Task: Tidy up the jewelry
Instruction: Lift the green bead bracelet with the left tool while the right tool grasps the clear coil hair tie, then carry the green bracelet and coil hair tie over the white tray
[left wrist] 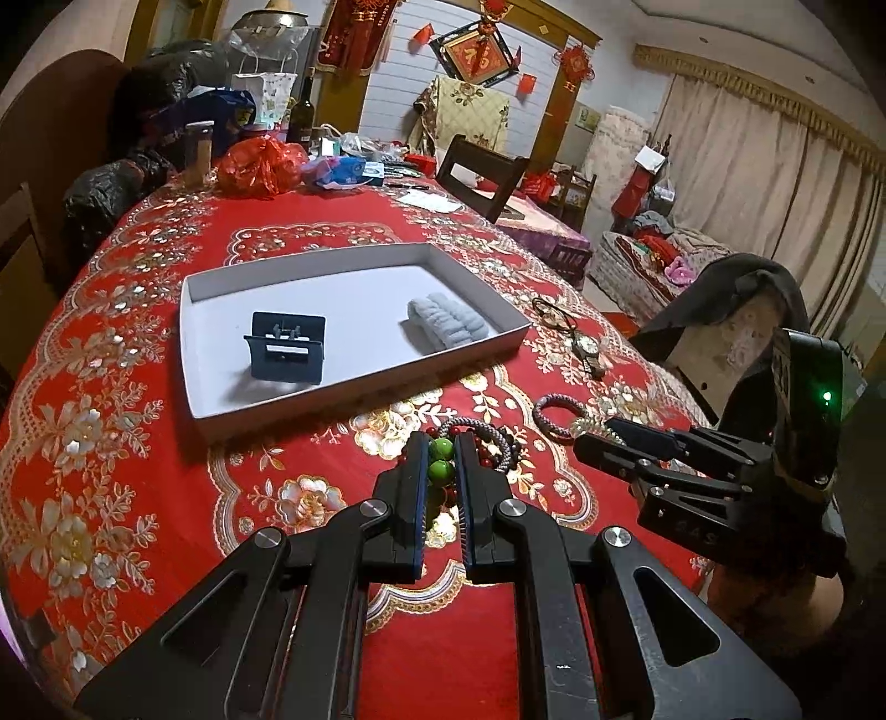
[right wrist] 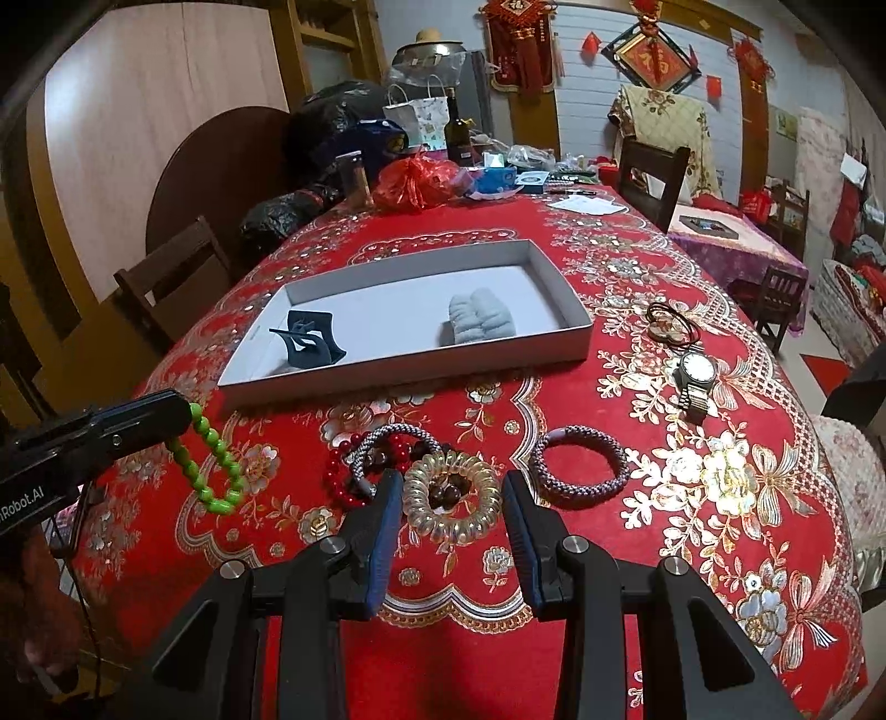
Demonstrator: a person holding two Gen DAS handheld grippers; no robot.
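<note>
While two braided bracelets lie, one watch rests.

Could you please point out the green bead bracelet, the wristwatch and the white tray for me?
green bead bracelet [right wrist: 213,471]: right wrist view, on the beads hanging below the left gripper.
wristwatch [right wrist: 698,368]: right wrist view, on its dial.
white tray [right wrist: 410,370]: right wrist view, on its near wall.

A lived-in family home, its dining and sitting room in one. Ahead of the tool runs a long counter under a red, gold-flowered tablecloth; dark wooden dining chairs stand beyond it. Further off hang red knotted festival ornaments and a framed red diamond plaque — to the right, long cream curtains and a cluttered sofa.
</note>
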